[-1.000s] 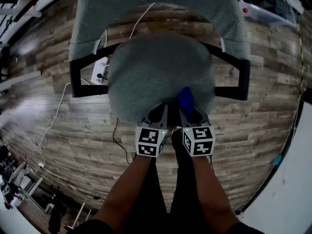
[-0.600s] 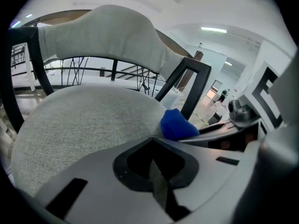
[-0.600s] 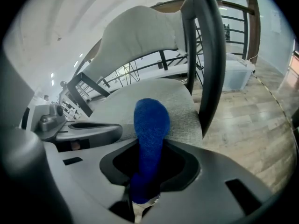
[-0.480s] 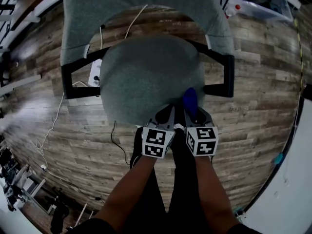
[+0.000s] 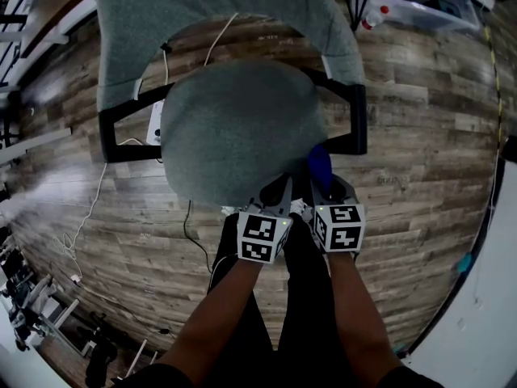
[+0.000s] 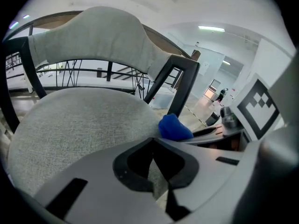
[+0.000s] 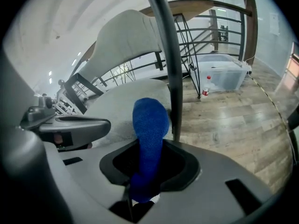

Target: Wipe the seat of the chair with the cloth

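blue cloth (image 7: 149,125) stands pinched between the closed jaws of the right gripper (image 5: 323,183), at the near right edge of the grey chair seat (image 5: 234,128), just beside the black armrest (image 5: 356,120). the left gripper (image 5: 277,194) sits alongside, jaws together on nothing, at the seat's front edge. wood floor (image 5: 420,136) lies below.

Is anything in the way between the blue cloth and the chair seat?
No, nothing visible. The right tongs hold the cloth right by the seat's front edge, beside the black armrest post.
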Tool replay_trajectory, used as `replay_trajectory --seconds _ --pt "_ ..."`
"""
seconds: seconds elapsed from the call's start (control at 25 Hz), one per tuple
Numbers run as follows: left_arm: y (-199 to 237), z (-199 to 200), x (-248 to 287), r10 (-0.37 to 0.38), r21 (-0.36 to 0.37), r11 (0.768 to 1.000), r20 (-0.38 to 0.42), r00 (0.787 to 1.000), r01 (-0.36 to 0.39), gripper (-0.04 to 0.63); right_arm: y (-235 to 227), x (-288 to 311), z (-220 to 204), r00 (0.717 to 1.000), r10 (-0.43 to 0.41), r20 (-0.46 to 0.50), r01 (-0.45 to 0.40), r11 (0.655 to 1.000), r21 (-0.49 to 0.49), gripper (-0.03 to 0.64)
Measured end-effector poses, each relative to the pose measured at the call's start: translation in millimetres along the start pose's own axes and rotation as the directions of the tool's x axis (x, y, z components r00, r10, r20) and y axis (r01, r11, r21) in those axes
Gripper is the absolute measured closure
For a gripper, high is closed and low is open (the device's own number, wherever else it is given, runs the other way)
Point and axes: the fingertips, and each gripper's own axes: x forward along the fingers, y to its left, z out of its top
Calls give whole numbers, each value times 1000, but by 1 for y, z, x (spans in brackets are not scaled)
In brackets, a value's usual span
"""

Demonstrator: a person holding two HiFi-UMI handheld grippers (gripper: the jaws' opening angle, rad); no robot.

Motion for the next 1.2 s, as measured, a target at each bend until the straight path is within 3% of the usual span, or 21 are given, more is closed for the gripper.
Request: replay_trajectory --seconds 0.28,0.48,0.68,0.88,1.0,1.2 --pt "-2 -4 -21 2 -28 1000 8 1000 -1 589 -4 -4 4 1000 -15 -18 14 997 -70 508" --pt "10 13 -64 -40 -44 998 83 996 44 588 27 -32 27 1000 0 26 5 982 -188 508" --pt "31 41 -114 -4 -52 999 147 989 12 589 73 -73 64 993 24 112 7 964 -266 508" --pt "27 86 -182 35 -93 996 240 970 -13 589 121 -132 91 984 23 177 15 977 -212 508" --pt "16 120 -226 21 -64 998 299 954 -2 589 148 -175 117 967 13 254 41 977 -208 508" --pt "14 159 -305 9 6 1000 368 930 -12 589 208 -243 153 920 49 390 73 954 -292 508"
